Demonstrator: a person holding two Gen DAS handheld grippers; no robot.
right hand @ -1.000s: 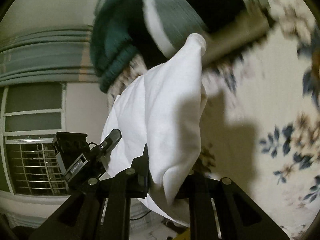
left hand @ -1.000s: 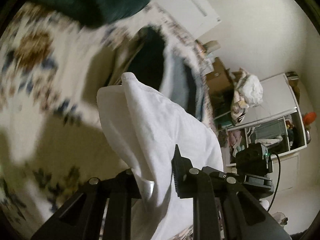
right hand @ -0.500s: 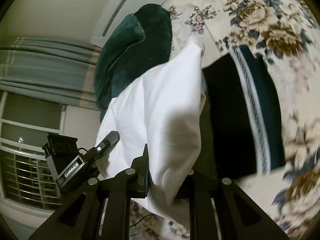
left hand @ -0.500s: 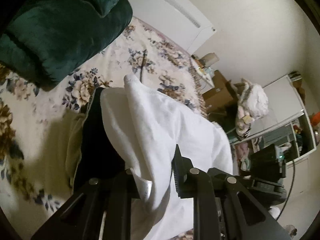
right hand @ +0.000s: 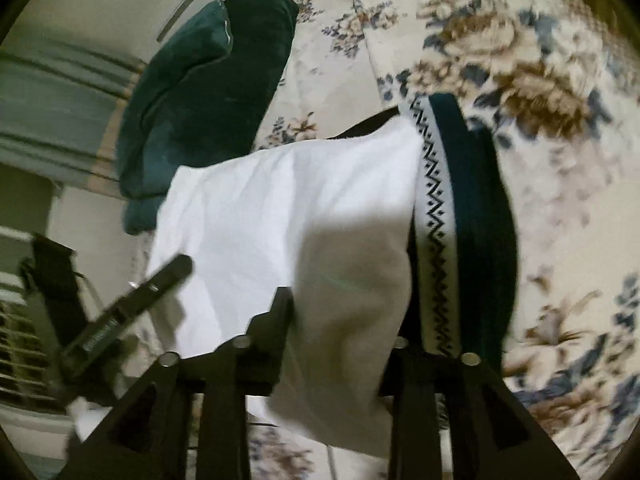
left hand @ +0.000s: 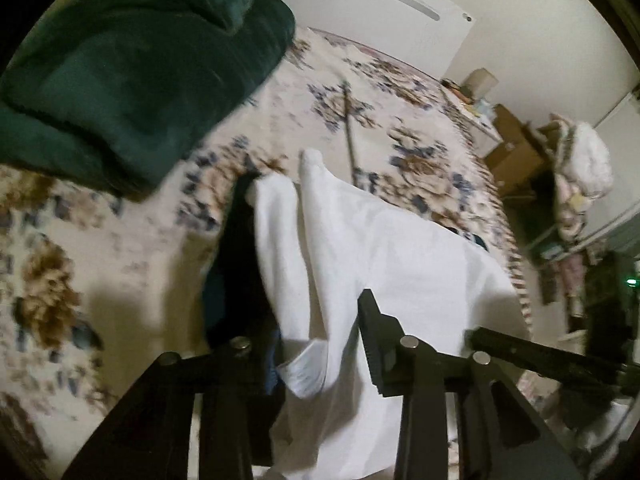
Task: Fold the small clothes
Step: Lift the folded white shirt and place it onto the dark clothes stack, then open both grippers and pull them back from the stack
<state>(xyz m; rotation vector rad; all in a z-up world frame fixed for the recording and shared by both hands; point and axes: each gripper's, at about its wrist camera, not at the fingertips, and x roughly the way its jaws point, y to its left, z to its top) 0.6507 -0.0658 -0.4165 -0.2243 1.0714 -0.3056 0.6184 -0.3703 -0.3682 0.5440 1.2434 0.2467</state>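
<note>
**White cloth held over the dark pile**

The left gripper (left hand: 320, 356) pinches the white cloth (left hand: 384, 256), which fills the lower centre of the left view and hangs down past the fingers. A fold of it rises toward the middle of the frame. The right gripper (right hand: 340, 340) is likewise pressed onto the white cloth (right hand: 288, 208), which spreads from lower centre toward the middle left of the right view. Each gripper holds one end, so the cloth's long axis runs between the two tools, and neither is clearly the nearer.

The relation that matters is below: a dark garment (right hand: 476, 208) with a zigzag band (right hand: 434, 216) lies on the floral bedspread (right hand: 560, 80), just right of the cloth in the right view and left of it, as a dark shape (left hand: 236, 264), in the left view. The cloth seems to overlap it. The green pillow (left hand: 132, 68) sits upper left, apart. I judge the next move to be lowering the cloth onto that garment.
</note>
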